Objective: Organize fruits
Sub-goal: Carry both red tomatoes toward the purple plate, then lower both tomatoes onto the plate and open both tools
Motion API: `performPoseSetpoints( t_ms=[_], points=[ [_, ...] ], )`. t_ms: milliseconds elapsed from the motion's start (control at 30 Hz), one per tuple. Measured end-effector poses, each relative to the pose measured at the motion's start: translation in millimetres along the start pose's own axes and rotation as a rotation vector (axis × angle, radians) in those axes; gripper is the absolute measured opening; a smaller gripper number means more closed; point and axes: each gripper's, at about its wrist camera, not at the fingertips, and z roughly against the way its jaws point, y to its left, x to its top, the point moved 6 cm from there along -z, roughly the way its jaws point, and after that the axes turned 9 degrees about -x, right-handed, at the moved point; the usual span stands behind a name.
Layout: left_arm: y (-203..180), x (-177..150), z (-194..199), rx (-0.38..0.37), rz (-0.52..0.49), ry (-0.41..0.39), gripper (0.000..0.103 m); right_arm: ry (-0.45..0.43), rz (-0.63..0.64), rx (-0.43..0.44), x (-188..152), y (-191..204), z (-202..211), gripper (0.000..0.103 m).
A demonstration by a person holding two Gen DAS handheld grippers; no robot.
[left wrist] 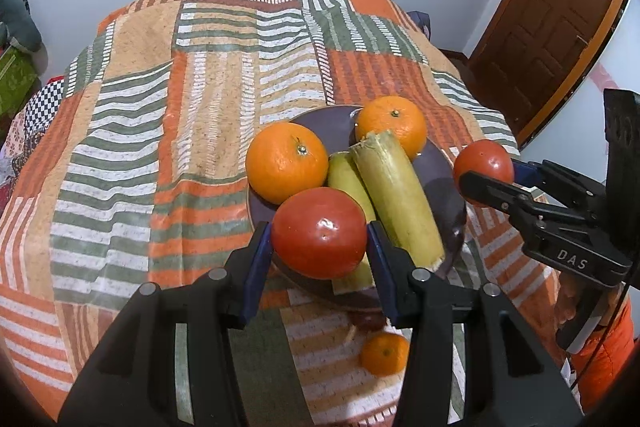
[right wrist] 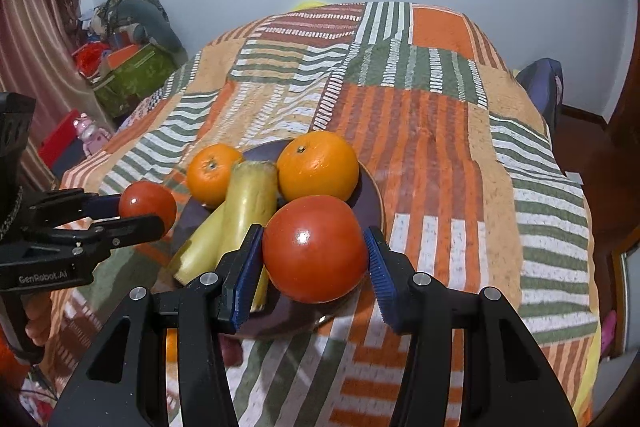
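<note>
left tongs (left wrist: 320,239) clamp a tomato (left wrist: 319,231) | right tongs (right wrist: 316,255) clamp another tomato (right wrist: 315,249) | both hover over the plate (left wrist: 328,123), near edge | drop straight down, I'd say

Crowded plate (left wrist: 440,163): two oranges (left wrist: 286,162) at the far side, two bananas (left wrist: 396,199) lying lengthwise across the middle, little bare rim between them. Left gripper (left wrist: 320,247) and right gripper (right wrist: 316,259) near each other over the plate's near edge, each clamped around a tomato (left wrist: 319,231). Small orange (left wrist: 384,353) loose beside the near rim. Wide open patterned cloth (left wrist: 160,107) beyond and left of the plate.
</note>
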Motion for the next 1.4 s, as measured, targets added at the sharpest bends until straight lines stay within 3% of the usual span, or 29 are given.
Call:
performPoseSetpoints(
  t_ms=[467, 733, 967, 1067, 1400],
  points=[
    [18.3, 0.2, -27.0, -0.029, 0.080, 0.048, 0.047, 0.078, 0.009, 0.002, -4.8, 2.4, -39.2, 0.047],
    [22.0, 4.2, -26.3, -0.024, 0.102, 0.020, 0.048, 0.082, 0.008, 0.011, -5.7, 1.5, -42.2, 0.047],
    [17.0, 4.0, -23.3, -0.010, 0.067, 0.010, 0.054, 0.095, 0.005, 0.013, -5.4, 2.8, -42.7, 0.047],
    [13.2, 4.8, -15.3, -0.001, 0.057, -0.018, 0.063, 0.107, 0.015, 0.012, -7.3, 4.3, -41.2, 0.047],
    [-2.5, 1.5, 18.0, 0.012, 0.009, -0.053, 0.066, 0.043, 0.032, -0.004, -0.8, 6.1, -11.3, 0.050]
  ],
)
